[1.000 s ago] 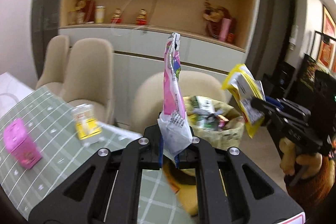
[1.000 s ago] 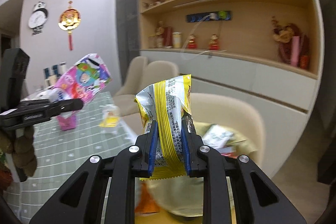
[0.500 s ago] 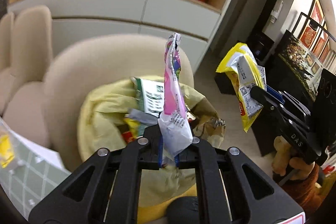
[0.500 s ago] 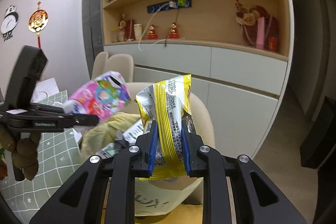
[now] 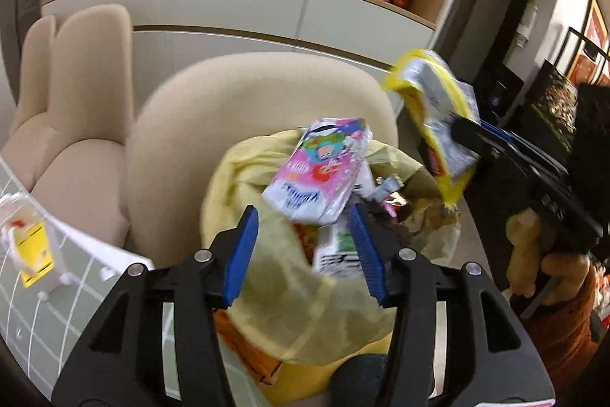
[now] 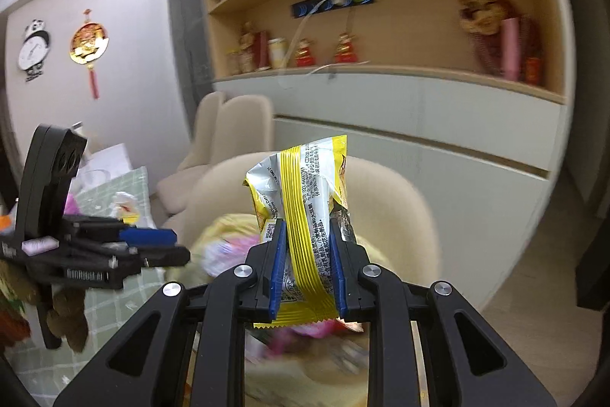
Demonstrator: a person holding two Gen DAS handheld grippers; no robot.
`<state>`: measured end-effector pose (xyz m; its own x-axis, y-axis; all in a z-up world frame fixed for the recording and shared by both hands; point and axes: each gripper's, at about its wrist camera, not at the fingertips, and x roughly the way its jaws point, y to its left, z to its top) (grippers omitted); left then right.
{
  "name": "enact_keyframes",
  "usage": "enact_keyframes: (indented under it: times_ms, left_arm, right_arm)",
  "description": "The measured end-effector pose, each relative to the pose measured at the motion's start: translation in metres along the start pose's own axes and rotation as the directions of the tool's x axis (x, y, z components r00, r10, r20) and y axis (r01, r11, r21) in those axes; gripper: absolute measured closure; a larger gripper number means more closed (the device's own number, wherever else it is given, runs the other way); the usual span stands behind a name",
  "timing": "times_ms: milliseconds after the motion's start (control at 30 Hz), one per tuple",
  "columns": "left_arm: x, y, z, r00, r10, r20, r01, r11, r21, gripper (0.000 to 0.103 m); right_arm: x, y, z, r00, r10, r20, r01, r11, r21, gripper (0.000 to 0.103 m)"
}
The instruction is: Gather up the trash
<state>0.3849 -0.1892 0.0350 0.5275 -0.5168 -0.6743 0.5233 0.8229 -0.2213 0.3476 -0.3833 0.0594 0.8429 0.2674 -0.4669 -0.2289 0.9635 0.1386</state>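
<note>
As left tongs (image 5: 303, 246) now gape, pink wrapper (image 5: 320, 170) dropped over yellow bag (image 5: 267, 296); right tongs (image 6: 307, 266) clenching yellow packet (image 6: 305, 208), next.

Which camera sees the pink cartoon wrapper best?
The left wrist view: the pink cartoon wrapper shows sharp, loose above the yellow trash bag. The right wrist view has only a pink blur behind the yellow snack packet.

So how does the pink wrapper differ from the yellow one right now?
The pink wrapper is loose, lying flat above the yellow trash bag between the open left gripper's fingers; the yellow wrapper stands upright, clamped in the right gripper. The pink one shows cartoon figures; the yellow one shows stripes and small print. Both are crinkly snack packets.
</note>
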Motion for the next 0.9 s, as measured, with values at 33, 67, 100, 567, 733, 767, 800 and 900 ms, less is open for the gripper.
enact_keyframes:
  times_ms: [33, 67, 100, 567, 733, 767, 800, 900]
  left_arm:
    - [-0.006, 0.003, -0.003, 1.000, 0.014, 0.011, -0.014, 1.000, -0.006, 0.055]
    - [-0.010, 0.006, -0.005, 1.000, 0.022, 0.020, -0.021, 1.000, -0.007, 0.055]
    - [-0.016, 0.008, -0.009, 0.999, 0.033, 0.033, -0.033, 0.999, -0.007, 0.054]
    - [-0.077, 0.030, -0.078, 0.978, 0.192, 0.077, -0.187, 0.980, -0.063, 0.049]
    - [-0.115, 0.044, -0.110, 0.957, 0.273, 0.095, -0.257, 0.954, -0.155, 0.043]
    - [-0.122, 0.047, -0.115, 0.951, 0.292, 0.100, -0.272, 0.947, -0.173, 0.041]
    - [-0.130, 0.048, -0.121, 0.945, 0.311, 0.105, -0.287, 0.938, -0.191, 0.038]
    - [-0.150, 0.049, -0.145, 0.921, 0.371, 0.117, -0.336, 0.911, -0.240, 0.027]
  right_arm:
    - [0.015, 0.007, 0.006, 0.999, 0.020, -0.037, -0.021, 1.000, -0.005, 0.082]
    - [0.030, 0.013, 0.011, 0.997, 0.022, -0.078, -0.024, 0.999, -0.024, 0.082]
    - [0.038, 0.017, 0.012, 0.995, 0.014, -0.099, -0.018, 0.999, -0.041, 0.082]
    - [0.090, 0.029, -0.037, 0.918, -0.065, -0.392, 0.014, 0.991, -0.131, 0.081]
    - [0.056, 0.034, -0.029, 0.958, -0.049, -0.284, 0.027, 0.996, -0.081, 0.054]
    - [0.048, 0.037, -0.029, 0.964, -0.057, -0.260, 0.038, 0.996, -0.078, 0.052]
    - [0.039, 0.040, -0.029, 0.969, -0.067, -0.237, 0.051, 0.996, -0.074, 0.052]
    - [0.004, 0.055, -0.034, 0.987, -0.072, -0.141, 0.065, 0.996, -0.055, 0.052]
